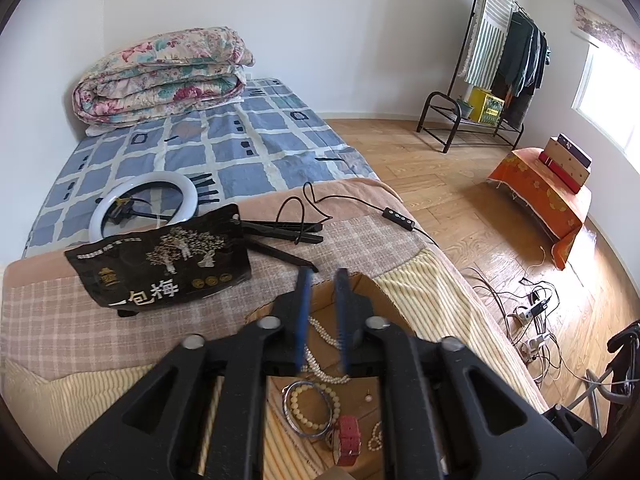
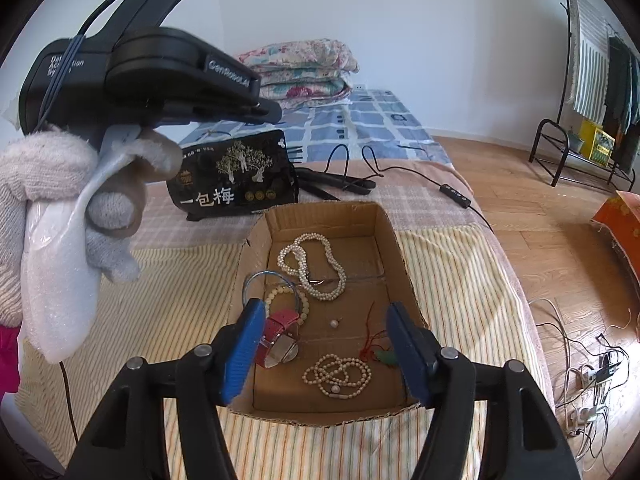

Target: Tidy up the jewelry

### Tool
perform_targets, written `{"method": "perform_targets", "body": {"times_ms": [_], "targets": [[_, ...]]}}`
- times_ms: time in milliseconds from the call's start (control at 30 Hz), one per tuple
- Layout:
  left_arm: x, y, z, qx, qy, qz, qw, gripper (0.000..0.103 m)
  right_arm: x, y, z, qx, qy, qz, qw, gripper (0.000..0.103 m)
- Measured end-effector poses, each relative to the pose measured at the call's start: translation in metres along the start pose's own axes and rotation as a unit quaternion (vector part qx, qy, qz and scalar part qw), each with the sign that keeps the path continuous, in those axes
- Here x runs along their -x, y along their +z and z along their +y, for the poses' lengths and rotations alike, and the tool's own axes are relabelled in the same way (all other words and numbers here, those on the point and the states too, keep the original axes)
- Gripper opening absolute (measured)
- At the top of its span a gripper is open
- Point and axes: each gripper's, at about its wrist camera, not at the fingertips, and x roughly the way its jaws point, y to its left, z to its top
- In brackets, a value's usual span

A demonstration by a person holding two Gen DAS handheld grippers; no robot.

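Observation:
A shallow cardboard box (image 2: 394, 240) lies on the striped bedcover and holds jewelry. Inside are a long white pearl necklace (image 2: 310, 266), a silver bangle with a cream bead bracelet (image 2: 280, 292), a red-strap watch (image 2: 280, 338), a small cream bead strand (image 2: 338, 374), a loose pearl (image 2: 334, 323) and a red cord charm (image 2: 376, 350). My right gripper (image 2: 326, 354) is open over the box's near end, empty. My left gripper (image 1: 324, 276) hovers above the box with a narrow gap, empty; the pearl necklace (image 1: 324, 332), bangle (image 1: 308, 408) and watch (image 1: 347, 438) show below it.
A black snack bag (image 2: 236, 178) lies behind the box. A ring light (image 1: 144, 208) with its folded tripod (image 2: 340, 182) and cable lies further back. A folded floral quilt (image 1: 160, 72) sits at the bed's head. Power strips and cables (image 2: 588, 384) lie on the wood floor at right.

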Motion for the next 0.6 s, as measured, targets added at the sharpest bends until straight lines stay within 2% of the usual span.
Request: {"method": "perform_targets", "body": {"times_ms": [67,300,433,500,600], "targets": [[0.011,-0.002,0.002,-0.001,0.001,-0.010,0.9999,0.040,0.006,-0.001,0.004,0.004,-0.005,-0.004,1.000,0.066],[0.052,-0.012,0.012,-0.004,0.011,-0.025,0.9996,0.040,0.028,-0.007,0.018,0.011,-0.011,-0.016,1.000,0.068],[0.079,-0.018,0.020,-0.003,0.020,-0.039,0.9990,0.042,0.043,-0.012,0.024,0.012,-0.022,-0.027,0.999,0.080],[0.097,-0.024,0.026,-0.003,0.024,-0.048,0.9986,0.056,0.050,-0.014,0.028,0.011,-0.023,-0.032,0.999,0.081],[0.119,-0.033,0.032,-0.005,0.029,-0.056,0.9980,0.058,0.060,-0.016,0.031,0.007,-0.021,-0.037,0.999,0.082]]}}
